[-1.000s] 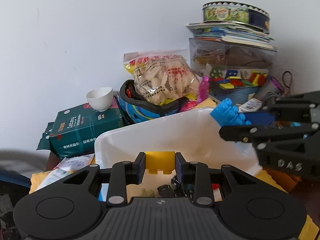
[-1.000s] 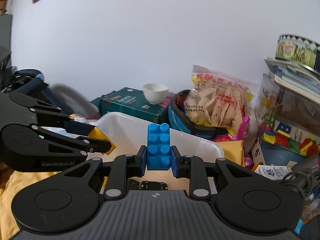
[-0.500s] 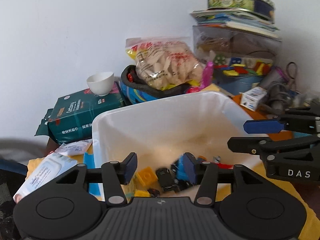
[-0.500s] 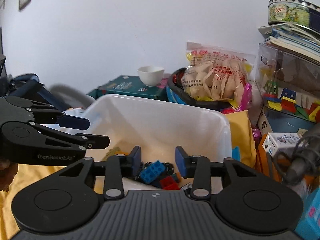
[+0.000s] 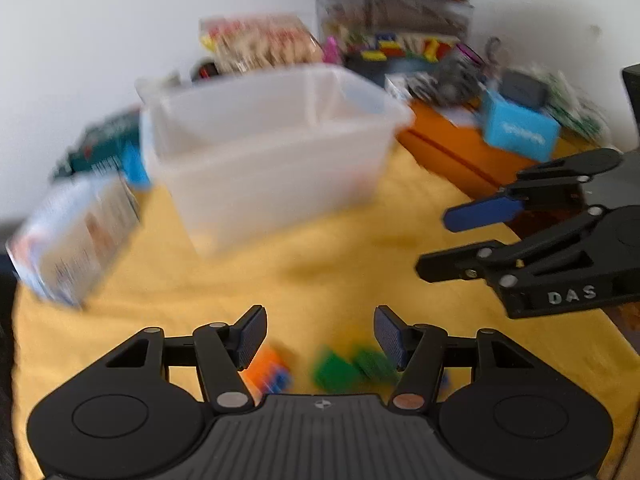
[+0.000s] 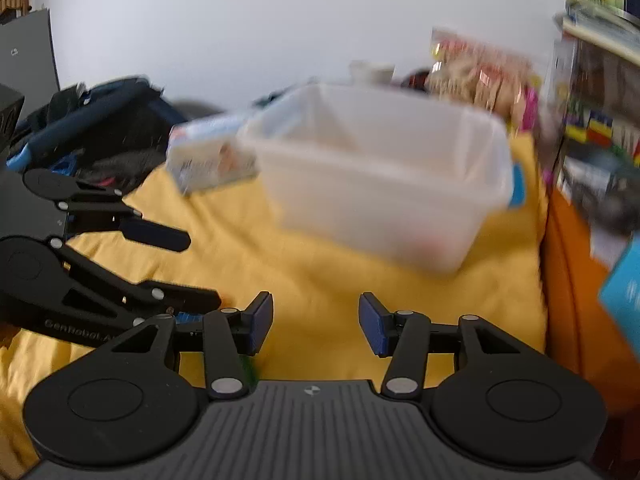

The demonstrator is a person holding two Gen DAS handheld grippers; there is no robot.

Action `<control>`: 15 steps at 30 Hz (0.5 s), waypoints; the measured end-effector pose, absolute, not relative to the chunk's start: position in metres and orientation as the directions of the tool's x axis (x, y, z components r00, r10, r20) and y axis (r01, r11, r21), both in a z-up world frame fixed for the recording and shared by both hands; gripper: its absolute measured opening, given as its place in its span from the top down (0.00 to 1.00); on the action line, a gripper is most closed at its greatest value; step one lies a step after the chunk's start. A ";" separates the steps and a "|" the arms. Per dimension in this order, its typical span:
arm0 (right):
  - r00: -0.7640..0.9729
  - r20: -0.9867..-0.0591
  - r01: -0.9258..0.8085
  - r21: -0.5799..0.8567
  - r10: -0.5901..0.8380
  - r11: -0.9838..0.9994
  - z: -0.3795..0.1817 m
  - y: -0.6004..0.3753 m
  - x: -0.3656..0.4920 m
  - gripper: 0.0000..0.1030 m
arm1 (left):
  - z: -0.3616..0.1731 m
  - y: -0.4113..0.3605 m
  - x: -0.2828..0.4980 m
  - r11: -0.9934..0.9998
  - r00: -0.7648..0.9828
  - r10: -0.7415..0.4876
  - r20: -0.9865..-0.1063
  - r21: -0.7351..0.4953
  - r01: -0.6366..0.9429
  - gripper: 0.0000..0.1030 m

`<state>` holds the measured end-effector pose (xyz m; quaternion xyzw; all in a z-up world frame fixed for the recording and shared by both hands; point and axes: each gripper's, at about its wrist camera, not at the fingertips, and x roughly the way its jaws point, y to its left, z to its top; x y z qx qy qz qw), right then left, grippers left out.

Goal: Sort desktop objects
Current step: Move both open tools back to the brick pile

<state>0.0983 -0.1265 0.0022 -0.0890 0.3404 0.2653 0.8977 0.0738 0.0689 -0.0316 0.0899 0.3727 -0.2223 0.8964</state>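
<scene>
Small plastic toy bricks, orange (image 5: 267,366) and green (image 5: 352,366), lie on the yellow-clothed tabletop (image 5: 320,276) just below the left tongs (image 5: 320,336), whose jaws have just been opening, empty. Bare cloth separates them from the translucent white plastic bin (image 5: 276,160) beyond. Right tongs (image 6: 316,326), also opening, hold nothing.

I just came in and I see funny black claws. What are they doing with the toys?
A person is tidying toy bricks into the white bin using two hand-held grippers. Both jaws have just been opening and hold nothing. The left gripper is low over the yellow cloth, above an orange brick and green bricks that still need sorting. The right gripper hangs beside it, also empty, over bare cloth.
</scene>
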 end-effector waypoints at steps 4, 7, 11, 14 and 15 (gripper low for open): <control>0.588 -0.704 -0.553 0.009 0.399 0.833 -0.017 -0.126 0.078 0.49 | -0.053 0.068 0.051 0.884 0.578 -0.330 -0.746 -0.029 0.466 0.39; 0.564 -0.724 -0.559 0.018 0.396 0.829 -0.026 -0.128 0.065 0.46 | -0.066 0.070 0.042 0.894 0.566 -0.308 -0.765 -0.031 0.446 0.39; 0.554 -0.743 -0.549 0.013 0.375 0.836 -0.038 -0.128 0.057 0.46 | -0.080 0.079 0.037 0.913 0.545 -0.291 -0.786 -0.058 0.403 0.39; 0.543 -0.754 -0.545 0.017 0.369 0.838 -0.046 -0.127 0.054 0.47 | -0.086 0.085 0.035 0.924 0.535 -0.279 -0.798 -0.071 0.376 0.39; 0.541 -0.758 -0.548 0.012 0.364 0.837 -0.049 -0.125 0.053 0.49 | -0.088 0.086 0.035 0.926 0.528 -0.279 -0.802 -0.079 0.369 0.39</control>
